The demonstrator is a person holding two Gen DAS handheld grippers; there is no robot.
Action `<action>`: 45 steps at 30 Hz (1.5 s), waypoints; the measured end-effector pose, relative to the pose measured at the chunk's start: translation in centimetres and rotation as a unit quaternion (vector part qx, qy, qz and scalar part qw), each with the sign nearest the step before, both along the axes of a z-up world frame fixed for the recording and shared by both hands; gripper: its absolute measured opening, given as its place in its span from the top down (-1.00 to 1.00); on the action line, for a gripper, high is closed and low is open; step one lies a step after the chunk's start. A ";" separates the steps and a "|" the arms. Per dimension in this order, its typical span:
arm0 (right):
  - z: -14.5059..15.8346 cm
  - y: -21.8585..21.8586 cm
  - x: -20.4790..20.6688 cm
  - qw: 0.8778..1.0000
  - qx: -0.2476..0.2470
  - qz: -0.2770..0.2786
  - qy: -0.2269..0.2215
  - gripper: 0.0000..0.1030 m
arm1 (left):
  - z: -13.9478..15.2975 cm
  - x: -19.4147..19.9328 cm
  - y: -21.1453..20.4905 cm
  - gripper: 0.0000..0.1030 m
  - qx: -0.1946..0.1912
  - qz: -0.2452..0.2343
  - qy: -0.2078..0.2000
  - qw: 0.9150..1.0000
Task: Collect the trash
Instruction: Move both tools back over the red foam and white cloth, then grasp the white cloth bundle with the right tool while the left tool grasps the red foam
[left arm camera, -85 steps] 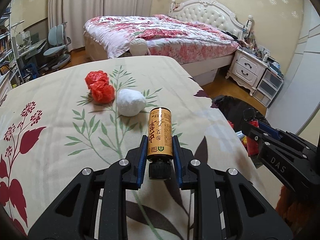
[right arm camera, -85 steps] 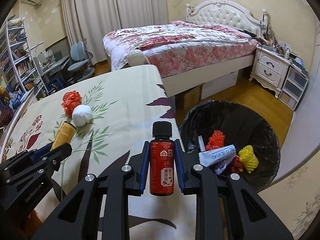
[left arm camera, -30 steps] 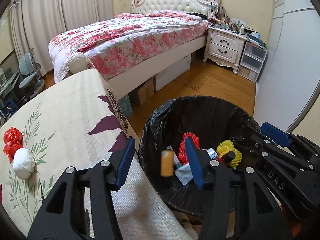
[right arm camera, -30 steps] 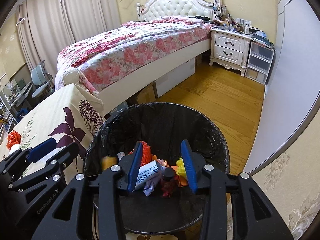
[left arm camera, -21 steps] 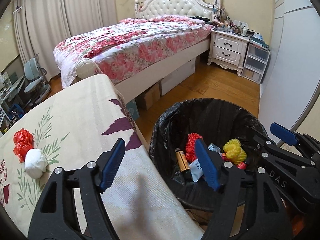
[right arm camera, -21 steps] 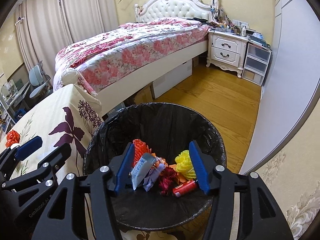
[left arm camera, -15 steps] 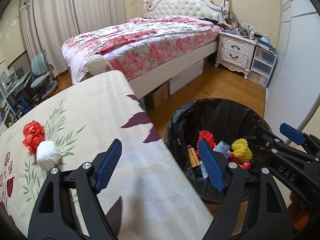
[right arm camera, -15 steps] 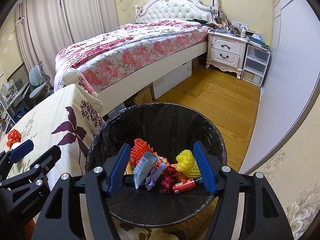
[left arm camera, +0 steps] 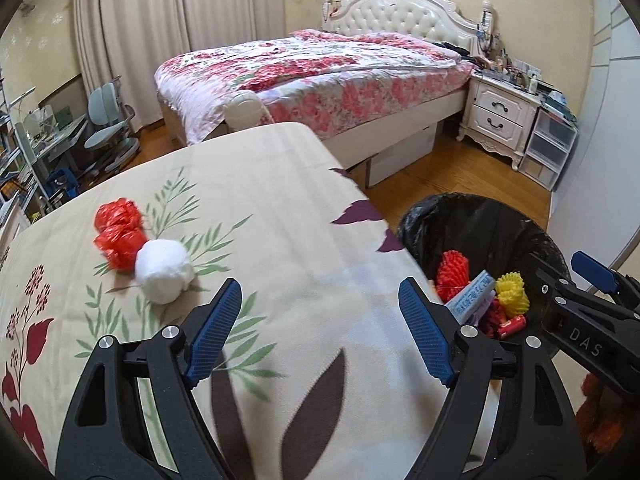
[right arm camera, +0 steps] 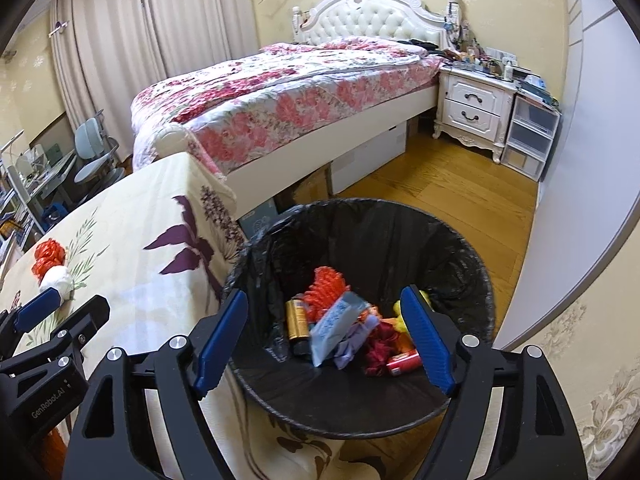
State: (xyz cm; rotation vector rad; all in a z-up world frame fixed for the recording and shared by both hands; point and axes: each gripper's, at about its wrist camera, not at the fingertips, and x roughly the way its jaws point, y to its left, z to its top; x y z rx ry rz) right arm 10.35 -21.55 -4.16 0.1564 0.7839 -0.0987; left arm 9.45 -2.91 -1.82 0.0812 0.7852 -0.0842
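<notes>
My left gripper [left arm camera: 318,292] hangs open and empty over the floral tablecloth [left arm camera: 280,200]. To its front left lie a white paper ball [left arm camera: 164,270] and two crumpled red bags [left arm camera: 118,234], touching each other. My right gripper [right arm camera: 324,296] is above the black-lined trash bin [right arm camera: 472,264]; its jaws are opening with nothing between them. In the bin lie a brown bottle [right arm camera: 297,322], a small red bottle [right arm camera: 404,362], red and yellow foam nets and wrappers. The bin [left arm camera: 480,216] stands beside the table's right edge.
A bed with a floral quilt [left arm camera: 320,68] stands beyond the table. A white nightstand [right arm camera: 474,108] and clear plastic drawers [right arm camera: 530,140] line the right wall. A desk with chairs [left arm camera: 104,120] sits far left. Wooden floor [right arm camera: 440,188] surrounds the bin.
Both grippers let their bottles fall into the bin and widened. The left one swung from over the bin back over the table; the right one drew back a little.
</notes>
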 end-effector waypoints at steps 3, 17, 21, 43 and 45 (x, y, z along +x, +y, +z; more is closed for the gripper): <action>-0.1 1.7 0.2 1.000 -0.001 0.019 0.003 -0.49 | -0.2 -0.4 1.7 -0.53 0.003 0.013 0.003 1.000; 0.3 11.6 0.8 0.992 -0.004 0.130 0.009 -0.49 | -0.4 -3.0 12.7 -0.54 0.005 0.111 0.013 0.994; 0.4 14.7 0.8 0.987 -0.011 0.162 0.010 -0.49 | -0.6 -3.7 15.3 -0.54 0.005 0.133 0.017 0.991; -0.1 24.8 5.1 0.970 -0.030 0.239 0.023 -0.01 | -1.2 -4.4 22.1 -0.54 -0.012 0.189 0.031 0.981; -0.7 25.0 5.5 0.968 -0.026 0.245 0.035 0.17 | -1.2 -4.1 22.0 -0.54 -0.012 0.186 0.031 0.982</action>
